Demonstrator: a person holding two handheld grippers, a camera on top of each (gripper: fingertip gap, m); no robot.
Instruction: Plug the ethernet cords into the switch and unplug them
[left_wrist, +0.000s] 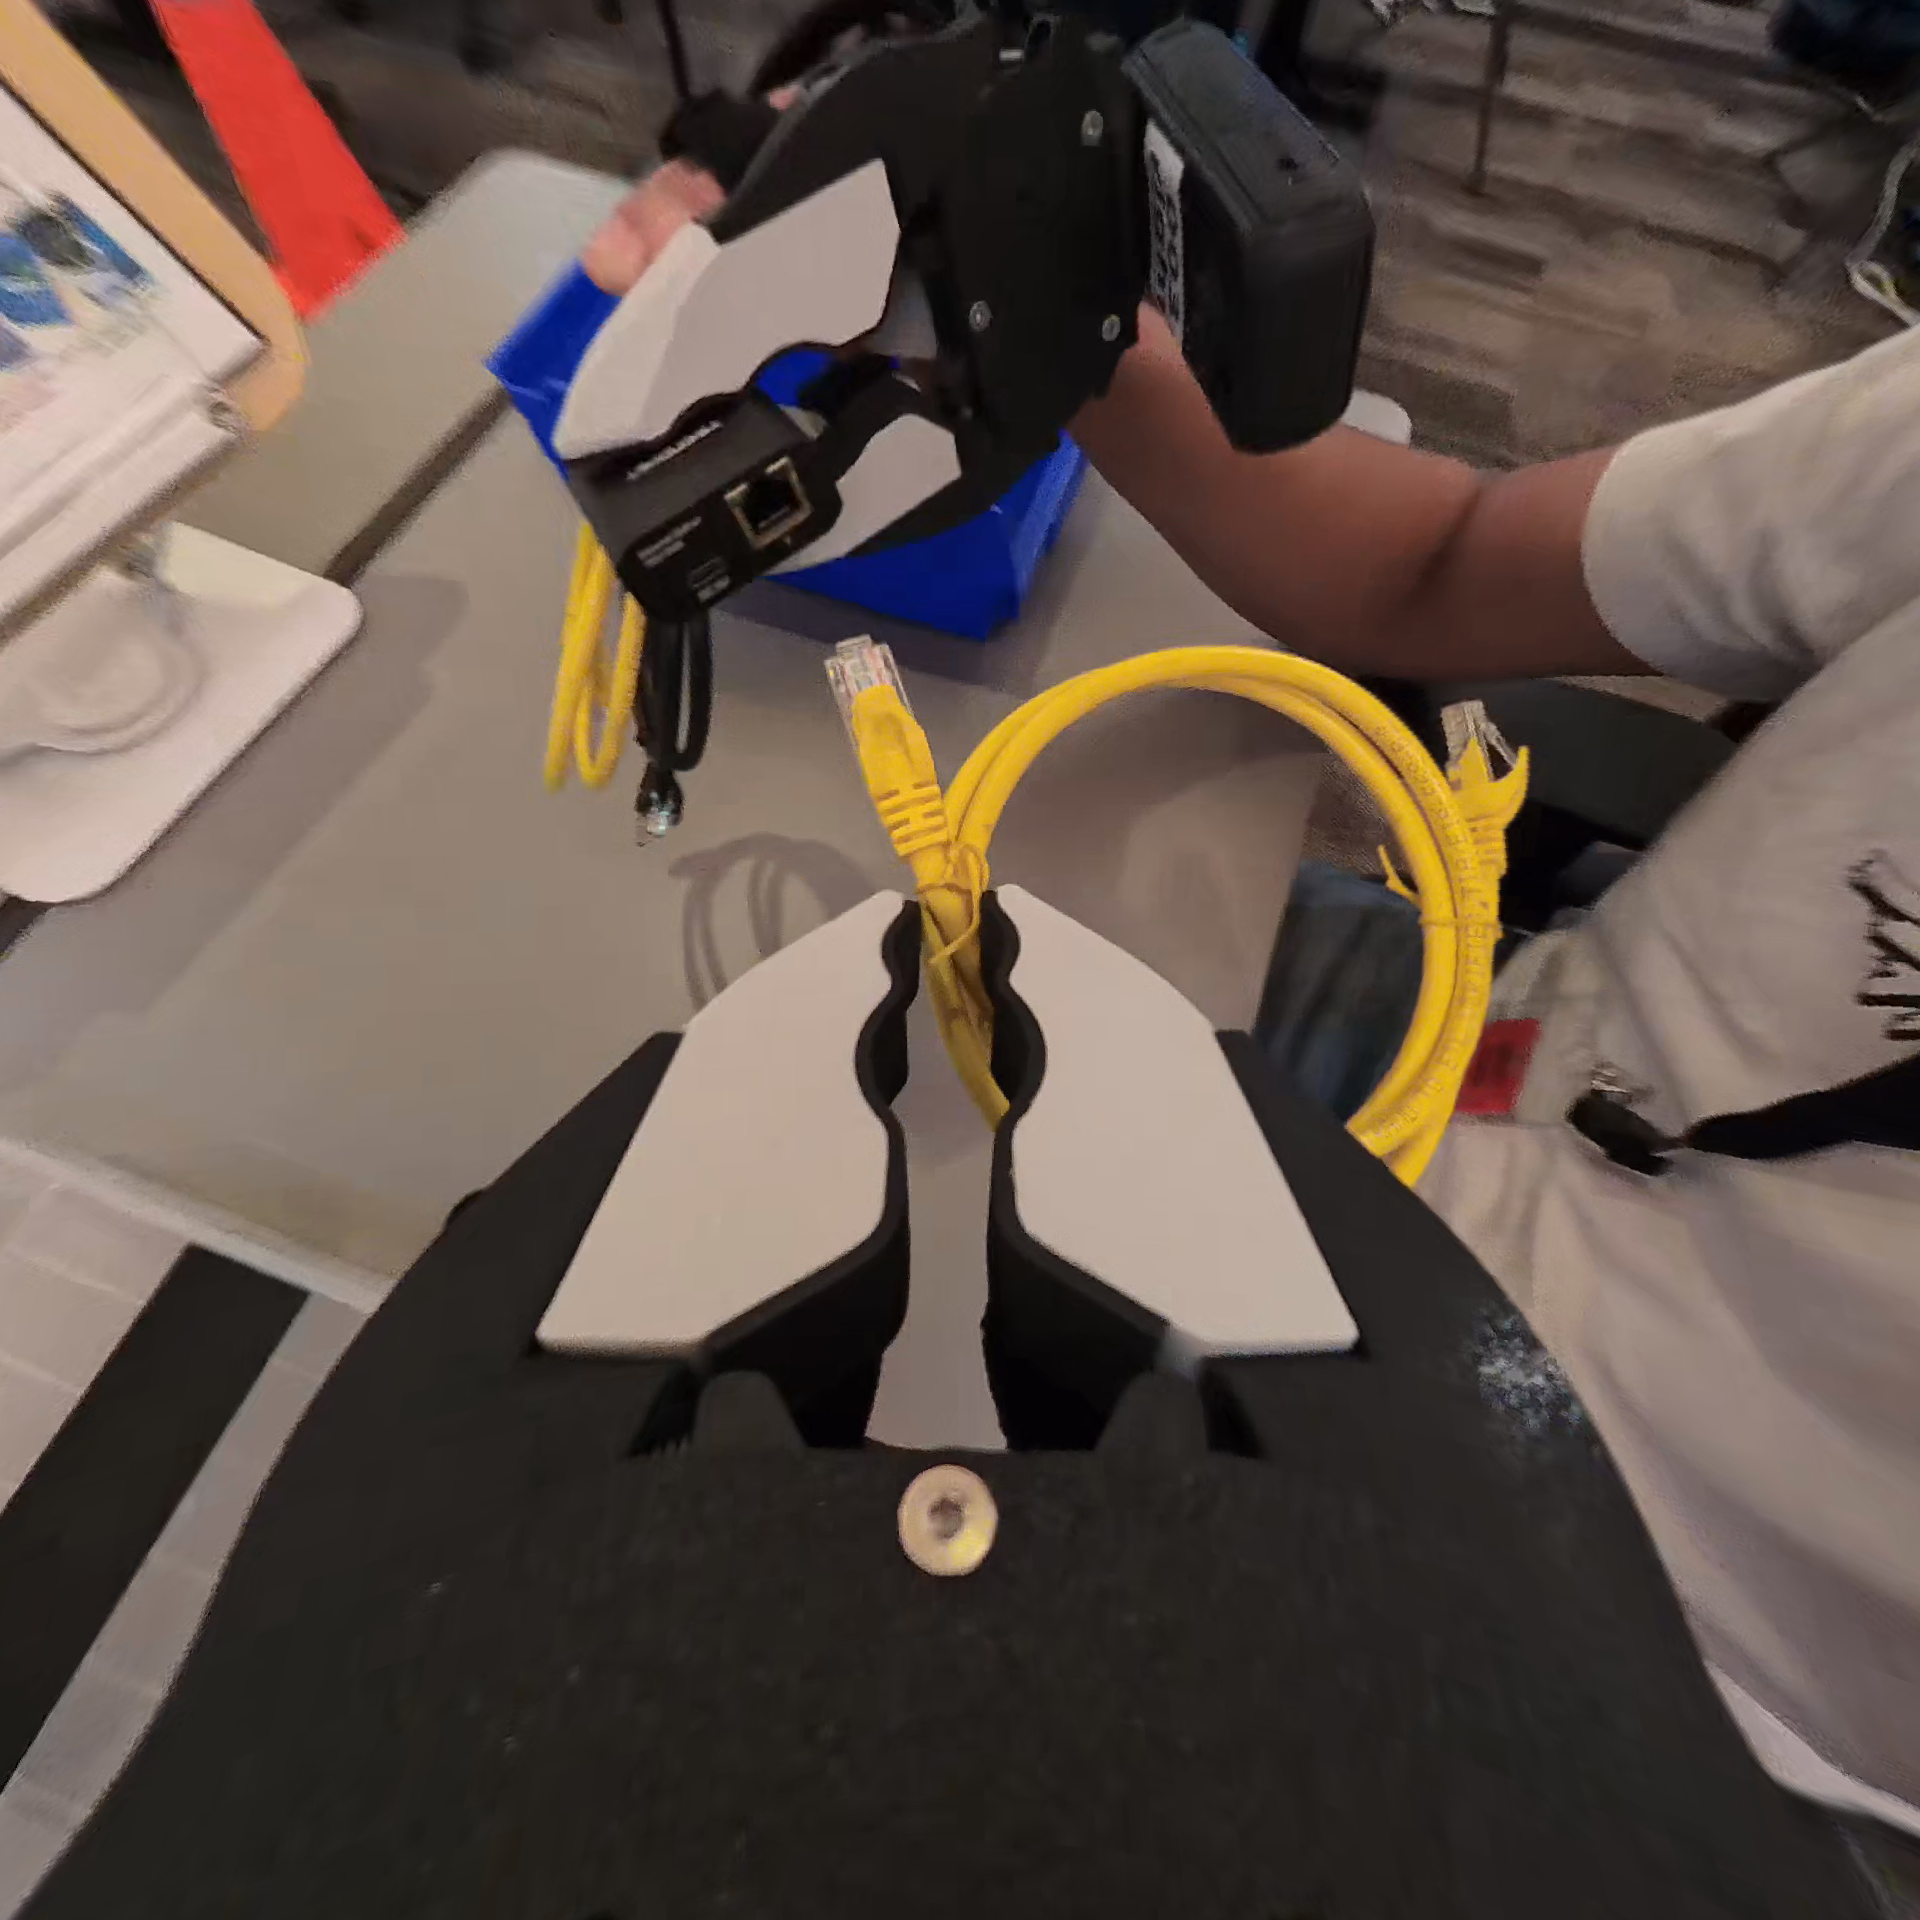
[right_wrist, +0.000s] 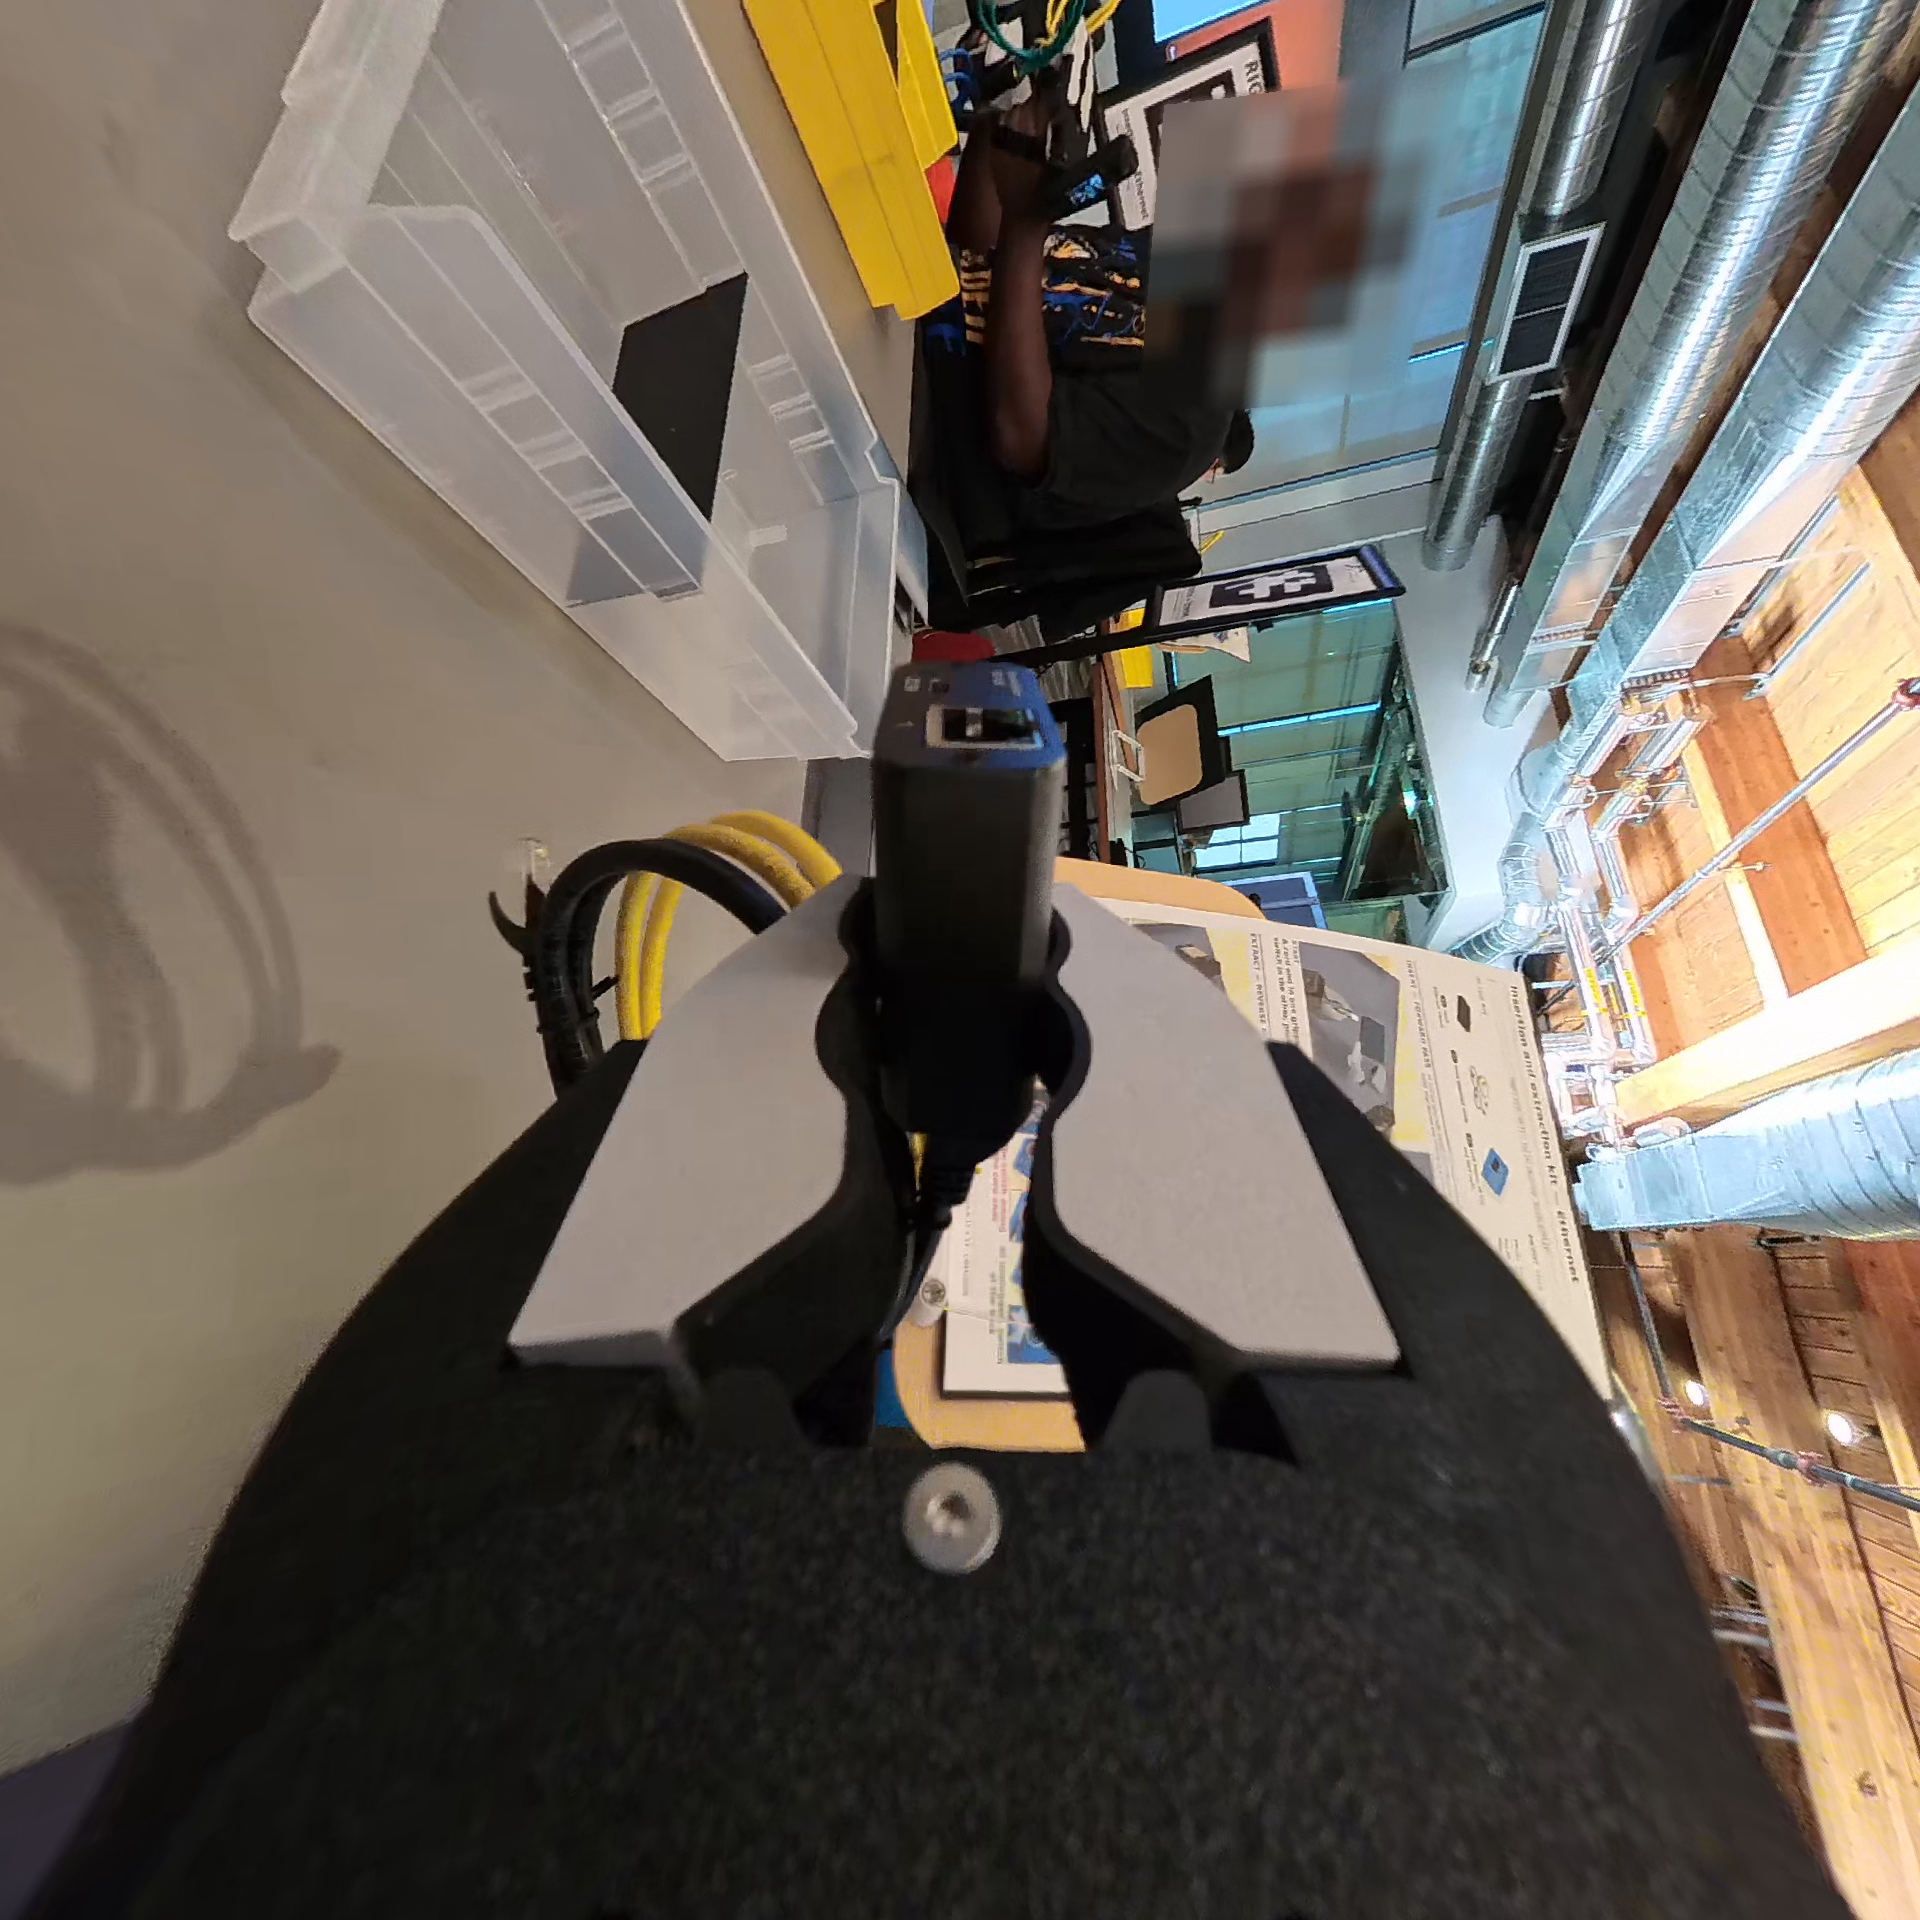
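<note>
While the left tool (left_wrist: 951, 914) pinches a coiled yellow ethernet cord (left_wrist: 1444, 894) just behind its plug (left_wrist: 883, 717), the right tool (right_wrist: 961, 935) clamps the black switch (left_wrist: 717, 509) above the grey worktop (left_wrist: 343, 883), its open port facing that plug; apparently two more cords (left_wrist: 623, 675) hang beneath.

— What do you have in your left gripper (left_wrist: 951, 914)?

— You pinch a coiled yellow ethernet cord (left_wrist: 1444, 831) just behind its clear plug (left_wrist: 860, 670), both pads pressed against it; the plug points away from you, up over the grey table (left_wrist: 312, 935).

— And across from it?

— Your right gripper (left_wrist: 748, 436) grips the black switch (left_wrist: 717, 520), its open port (left_wrist: 769, 509) turned toward you. A second yellow cord (left_wrist: 587, 665) and a black one (left_wrist: 675, 696) dangle below it, with a blue bin (left_wrist: 935, 582) behind.
</note>
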